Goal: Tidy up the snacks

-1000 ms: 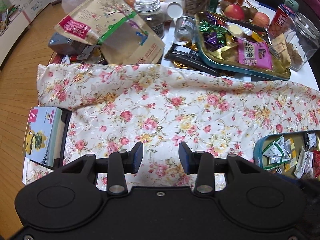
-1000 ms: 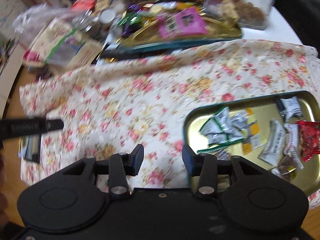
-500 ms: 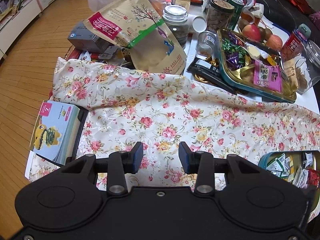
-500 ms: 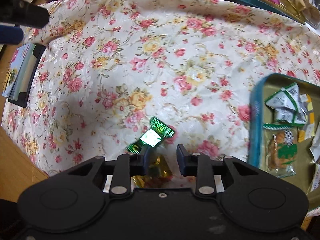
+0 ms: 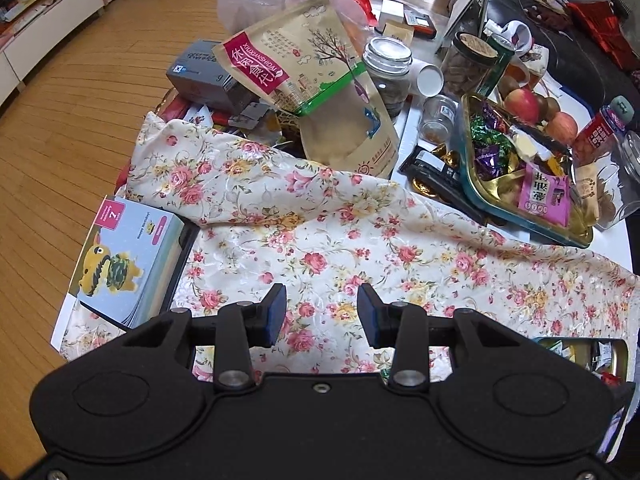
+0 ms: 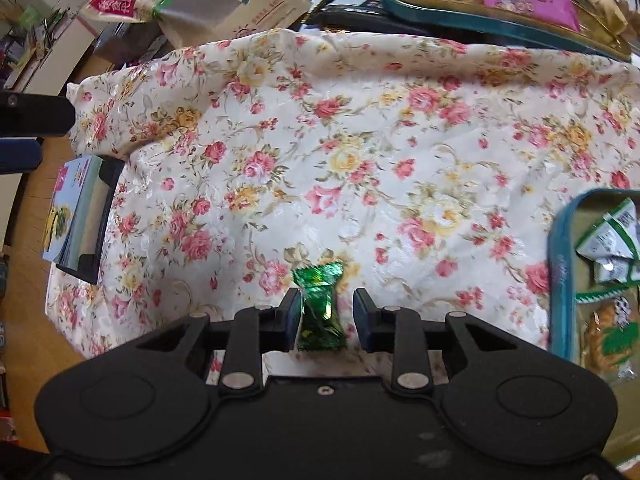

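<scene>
A green foil candy [image 6: 320,304] lies on the floral cloth [image 6: 360,140] near its front edge. My right gripper [image 6: 326,316] points down over it with the candy between its fingers. The left pad touches the wrapper, and a gap shows at the right pad. A teal-rimmed gold tray [image 6: 560,240] of small snack packets sits just to the right. My left gripper [image 5: 322,312] hovers open above the cloth [image 5: 360,240] with nothing between its fingers. A second gold tray [image 5: 470,184] with wrapped candies and a pink packet stands at the far right.
A kraft snack bag [image 5: 320,92], glass jars [image 5: 388,72], a grey box [image 5: 200,76], apples [image 5: 524,104] and a red bottle [image 5: 600,132] crowd the back of the table. A picture-book box [image 5: 120,256] lies at the cloth's left edge, by the wooden floor.
My right gripper came down from the near tray to the cloth's front edge, its jaws narrowed, and the green candy now lies between them. My left gripper drew back and rose a little.
</scene>
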A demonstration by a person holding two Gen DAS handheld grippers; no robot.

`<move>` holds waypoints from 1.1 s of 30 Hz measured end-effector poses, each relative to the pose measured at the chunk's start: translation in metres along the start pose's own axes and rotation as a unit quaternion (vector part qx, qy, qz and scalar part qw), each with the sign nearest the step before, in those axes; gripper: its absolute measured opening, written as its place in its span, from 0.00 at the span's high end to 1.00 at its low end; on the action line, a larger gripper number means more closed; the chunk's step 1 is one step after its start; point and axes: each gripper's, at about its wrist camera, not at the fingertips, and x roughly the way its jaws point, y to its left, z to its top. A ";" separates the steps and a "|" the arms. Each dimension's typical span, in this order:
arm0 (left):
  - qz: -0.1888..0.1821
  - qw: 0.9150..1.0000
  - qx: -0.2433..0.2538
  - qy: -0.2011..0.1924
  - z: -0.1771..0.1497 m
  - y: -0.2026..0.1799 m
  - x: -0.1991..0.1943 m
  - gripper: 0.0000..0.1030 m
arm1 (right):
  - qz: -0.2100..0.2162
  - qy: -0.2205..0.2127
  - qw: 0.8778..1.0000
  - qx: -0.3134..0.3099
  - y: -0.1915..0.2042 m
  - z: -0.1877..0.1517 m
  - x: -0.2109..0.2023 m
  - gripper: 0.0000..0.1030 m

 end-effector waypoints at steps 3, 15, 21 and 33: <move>0.001 1.000 0.010 -0.001 -0.002 -0.005 0.000 0.52 | -0.059 0.019 0.998 0.005 -0.009 -0.009 0.005 0.69; 0.000 1.000 0.009 0.011 -0.003 -0.006 0.005 0.52 | -0.056 0.083 0.990 -0.104 -0.003 -0.044 -0.011 0.74; 0.001 1.000 0.022 0.012 -0.005 -0.011 0.007 0.52 | 0.016 0.105 0.994 -0.001 -0.018 -0.036 -0.009 0.74; 0.012 0.999 0.038 0.023 -0.012 -0.013 0.017 0.52 | -0.040 0.053 0.997 -0.041 0.006 -0.034 0.009 0.81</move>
